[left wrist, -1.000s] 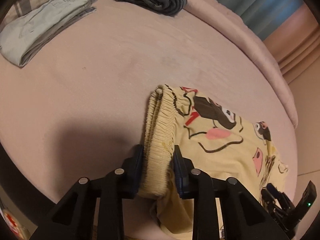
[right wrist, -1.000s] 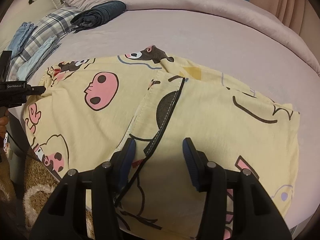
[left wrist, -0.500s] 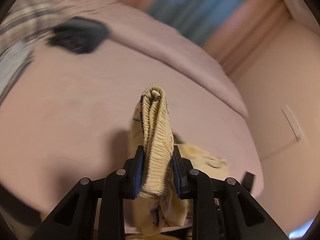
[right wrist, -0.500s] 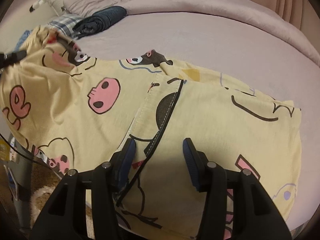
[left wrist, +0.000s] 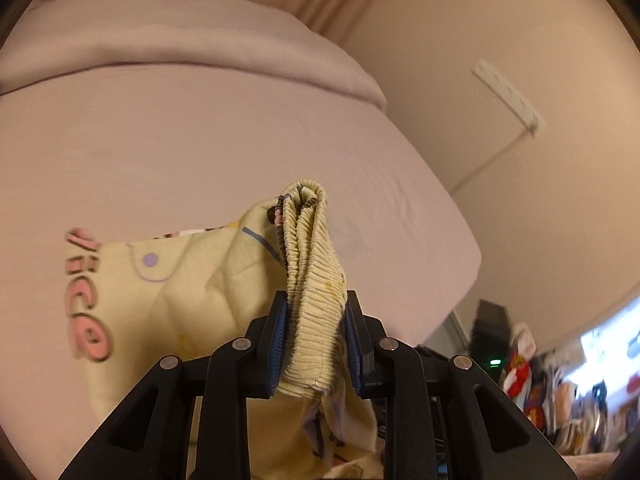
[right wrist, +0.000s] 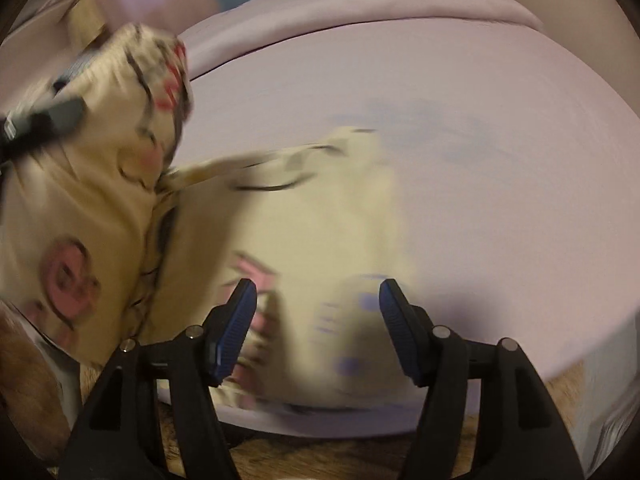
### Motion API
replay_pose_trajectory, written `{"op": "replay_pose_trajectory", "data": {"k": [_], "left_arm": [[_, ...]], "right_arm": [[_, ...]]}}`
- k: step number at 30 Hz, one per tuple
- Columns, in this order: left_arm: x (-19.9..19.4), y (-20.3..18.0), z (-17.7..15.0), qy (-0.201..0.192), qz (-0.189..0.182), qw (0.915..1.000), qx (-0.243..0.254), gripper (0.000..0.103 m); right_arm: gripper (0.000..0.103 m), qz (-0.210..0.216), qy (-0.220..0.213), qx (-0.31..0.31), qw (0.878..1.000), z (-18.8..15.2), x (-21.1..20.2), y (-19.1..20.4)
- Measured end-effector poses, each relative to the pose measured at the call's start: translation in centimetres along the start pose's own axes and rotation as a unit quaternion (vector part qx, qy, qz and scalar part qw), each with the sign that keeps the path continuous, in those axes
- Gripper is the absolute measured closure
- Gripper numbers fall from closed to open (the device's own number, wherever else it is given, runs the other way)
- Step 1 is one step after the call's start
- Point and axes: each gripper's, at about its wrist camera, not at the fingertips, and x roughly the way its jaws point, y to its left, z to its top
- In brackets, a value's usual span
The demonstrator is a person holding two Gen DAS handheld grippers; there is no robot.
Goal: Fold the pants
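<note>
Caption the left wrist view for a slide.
Left gripper clamps the gathered waistband of yellow cartoon-print pants above a pink bed.

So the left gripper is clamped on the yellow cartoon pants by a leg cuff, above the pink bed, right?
Not quite: the left gripper is clamped on the elastic waistband of the yellow cartoon pants, not a leg cuff, above the pink bed. The left wrist view shows the ribbed band.

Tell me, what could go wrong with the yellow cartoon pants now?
The left hand-held gripper pinches only the bunched waistband, so it might slip out. The right hand-held gripper is opening with nothing clamped, so the yellow pants could slide or crease on the bed.
</note>
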Motion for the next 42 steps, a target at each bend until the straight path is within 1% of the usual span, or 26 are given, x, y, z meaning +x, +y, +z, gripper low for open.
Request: {"op": "replay_pose_trajectory", "data": {"k": [2, 5, 6, 7, 8, 9, 10, 12, 13, 15, 18, 20, 21, 22, 23, 24, 25, 27, 28, 29, 30, 31, 33, 37, 41, 42], "left_arm": [[2.9, 0.0, 0.3, 0.022, -0.004, 0.9997, -0.006, 0.078], [7.2, 0.3, -0.6, 0.085, 0.003, 0.9961, -0.024, 0.076], [8.2, 0.6, -0.8, 0.102, -0.005, 0.9942, -0.032, 0.073], [8.8, 0.7, -1.0, 0.115, -0.015, 0.9923, -0.042, 0.066], [9.0, 0.8, -1.2, 0.123, -0.026, 0.9906, -0.054, 0.062], [8.6, 0.8, -1.2, 0.123, -0.035, 0.9901, -0.059, 0.057], [7.9, 0.6, -1.2, 0.115, -0.044, 0.9908, -0.055, 0.055], [6.2, 0.6, -0.8, 0.096, -0.047, 0.9934, -0.041, 0.054], [5.1, 0.7, -0.7, 0.083, -0.041, 0.995, -0.038, 0.054], [2.7, 1.5, -0.6, 0.054, -0.025, 0.9975, -0.038, 0.054], [-0.6, 3.8, -1.7, 0.028, 0.017, 0.9987, -0.04, 0.054], [-2.3, 5.1, -2.7, 0.011, 0.059, 0.9976, -0.033, 0.054], [-2.4, 5.5, -3.3, 0.006, 0.081, 0.9962, -0.03, 0.054], [-3.0, 6.3, -3.8, 0.003, 0.098, 0.9948, -0.03, 0.054], [-3.4, 7.0, -4.6, 0.003, 0.107, 0.9938, -0.03, 0.054], [-3.4, 7.5, -5.2, 0.006, 0.106, 0.9938, -0.034, 0.059], [-3.0, 7.8, -5.7, 0.01, 0.103, 0.9939, -0.04, 0.065], [-1.9, 8.7, -7.4, 0.028, 0.106, 0.992, -0.062, 0.067], [-0.9, 9.4, -8.4, 0.044, 0.114, 0.9897, -0.075, 0.071], [-0.4, 9.7, -9.1, 0.038, 0.123, 0.9885, -0.079, 0.075], [-0.7, 9.6, -9.9, 0.016, 0.13, 0.9886, -0.074, 0.08], [-1.0, 9.5, -10.3, 0.012, 0.127, 0.9892, -0.071, 0.08], [-1.5, 9.6, -10.8, 0.012, 0.12, 0.9899, -0.074, 0.08], [-2.0, 10.3, -11.1, 0.011, 0.103, 0.9901, -0.095, 0.08], [-1.6, 9.7, -11.3, 0.014, 0.102, 0.9899, -0.098, 0.08], [-2.1, 9.8, -11.1, 0.015, 0.103, 0.9899, -0.097, 0.08]], "right_arm": [[0.039, -0.009, 0.0, 0.025, 1.0, -0.4, -0.4, -1.9], [0.038, -0.016, 0.006, 0.052, 0.998, -0.9, -0.4, -3.8], [0.038, -0.015, 0.005, 0.057, 0.998, -1.0, -0.6, -4.1], [0.038, -0.016, 0.002, 0.06, 0.998, -1.0, -0.8, -4.4], [0.038, -0.018, 0.001, 0.06, 0.998, -1.0, -1.1, -4.5], [0.038, -0.023, 0.0, 0.059, 0.998, -0.9, -1.2, -4.6], [0.038, -0.029, -0.002, 0.057, 0.998, -0.8, -1.5, -4.7], [0.038, -0.04, -0.006, 0.057, 0.998, -0.9, -2.1, -4.8], [0.038, -0.042, -0.009, 0.059, 0.997, -0.8, -2.4, -4.9], [0.038, -0.038, -0.016, 0.059, 0.997, -0.5, -3.2, -4.5], [0.038, -0.026, -0.034, 0.039, 0.998, 0.6, -4.4, -3.7], [0.039, -0.007, -0.043, 0.019, 0.999, 1.2, -4.8, -2.2], [0.045, 0.005, -0.044, 0.008, 0.999, 1.6, -4.7, -1.5], [0.059, 0.015, -0.044, -0.001, 0.999, 1.7, -4.6, -1.2], [0.067, 0.035, -0.042, -0.019, 0.998, 1.8, -4.4, -0.1], [0.078, 0.049, -0.038, -0.032, 0.998, 1.6, -4.2, 0.6], [0.082, 0.058, -0.033, -0.041, 0.997, 1.9, -3.4, 1.9], [0.082, 0.073, -0.008, -0.065, 0.995, 1.4, -1.9, 3.2], [0.082, 0.071, 0.003, -0.069, 0.995, 1.2, -1.1, 3.5], [0.083, 0.056, 0.022, -0.067, 0.996, 0.9, 0.3, 3.4], [0.085, 0.036, 0.041, -0.06, 0.997, 0.5, 1.4, 3.0], [0.087, 0.019, 0.057, -0.052, 0.997, 0.1, 2.5, 2.5], [0.09, 0.035, 0.042, -0.038, 0.998, -0.5, 2.4, 1.4], [0.091, 0.036, 0.051, -0.03, 0.998, -0.3, 2.4, 1.0], [0.091, 0.003, 0.052, -0.058, 0.997, -0.7, 2.3, 2.3], [0.09, -0.002, 0.052, -0.063, 0.997, -0.3, 2.3, 2.5]]}}
